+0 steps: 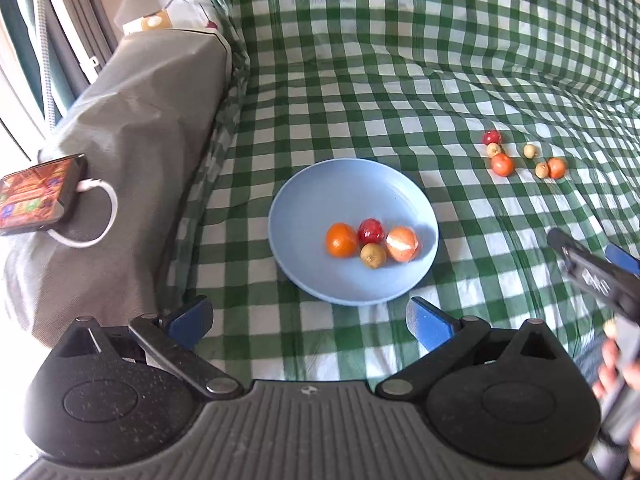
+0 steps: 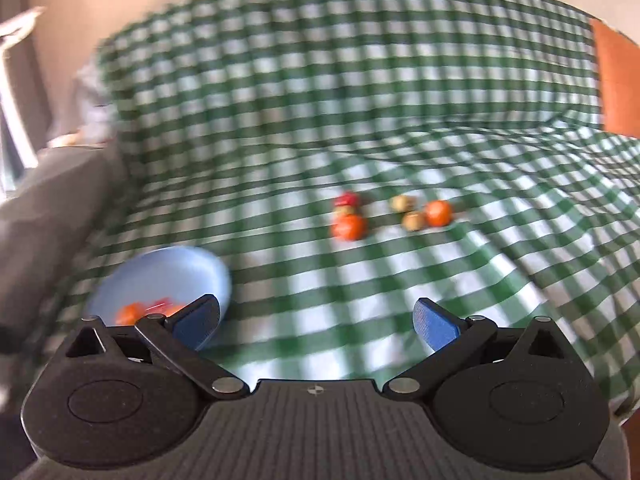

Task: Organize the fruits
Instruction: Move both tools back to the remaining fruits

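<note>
Fruit cluster [image 2: 394, 214] lies dead ahead of your right gripper [image 2: 316, 322], jaws spread and empty; left gripper [image 1: 310, 322], also spread, faces the bowl [image 1: 304, 188].

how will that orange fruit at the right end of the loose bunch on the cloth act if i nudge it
Round, so the orange fruit will probably roll. The wrinkled checked cloth may slow it. It touches a small tan fruit, likely pushing that too.
</note>
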Motion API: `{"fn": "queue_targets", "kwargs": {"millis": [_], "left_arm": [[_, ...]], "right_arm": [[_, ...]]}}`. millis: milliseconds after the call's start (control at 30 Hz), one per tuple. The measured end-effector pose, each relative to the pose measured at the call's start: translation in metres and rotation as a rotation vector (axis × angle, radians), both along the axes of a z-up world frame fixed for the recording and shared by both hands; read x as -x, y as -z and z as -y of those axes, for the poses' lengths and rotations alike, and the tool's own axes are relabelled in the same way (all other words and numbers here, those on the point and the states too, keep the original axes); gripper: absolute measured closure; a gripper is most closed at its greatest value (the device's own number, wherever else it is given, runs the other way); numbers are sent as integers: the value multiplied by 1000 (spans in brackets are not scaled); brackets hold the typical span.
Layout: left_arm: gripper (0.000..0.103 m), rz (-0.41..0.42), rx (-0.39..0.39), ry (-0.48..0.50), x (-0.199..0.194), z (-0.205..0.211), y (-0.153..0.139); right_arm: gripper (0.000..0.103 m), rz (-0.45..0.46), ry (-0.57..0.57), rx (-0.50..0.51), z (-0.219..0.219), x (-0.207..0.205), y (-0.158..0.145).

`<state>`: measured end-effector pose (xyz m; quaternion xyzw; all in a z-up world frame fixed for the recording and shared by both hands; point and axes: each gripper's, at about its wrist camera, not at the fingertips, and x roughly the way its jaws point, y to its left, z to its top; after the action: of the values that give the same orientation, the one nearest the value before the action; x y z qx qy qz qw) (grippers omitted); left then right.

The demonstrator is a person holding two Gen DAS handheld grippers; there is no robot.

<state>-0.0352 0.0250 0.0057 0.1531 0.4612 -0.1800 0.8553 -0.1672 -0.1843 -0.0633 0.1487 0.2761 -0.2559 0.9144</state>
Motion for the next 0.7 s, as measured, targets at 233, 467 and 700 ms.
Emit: {"fn": "queue_targets", "kwargs": {"millis": [233,467,700], "left_arm": [[0,-30,-46,-15,-35,40,13],[0,-37,-91,13,-60,89,32],[0,28,-47,131,-81,170,47]], "right_arm": [[1,-50,152,5,102,-70,64],[8,-79,241,-16,170,-130,113],[76,-108,257,83,176,-138,109]]}}
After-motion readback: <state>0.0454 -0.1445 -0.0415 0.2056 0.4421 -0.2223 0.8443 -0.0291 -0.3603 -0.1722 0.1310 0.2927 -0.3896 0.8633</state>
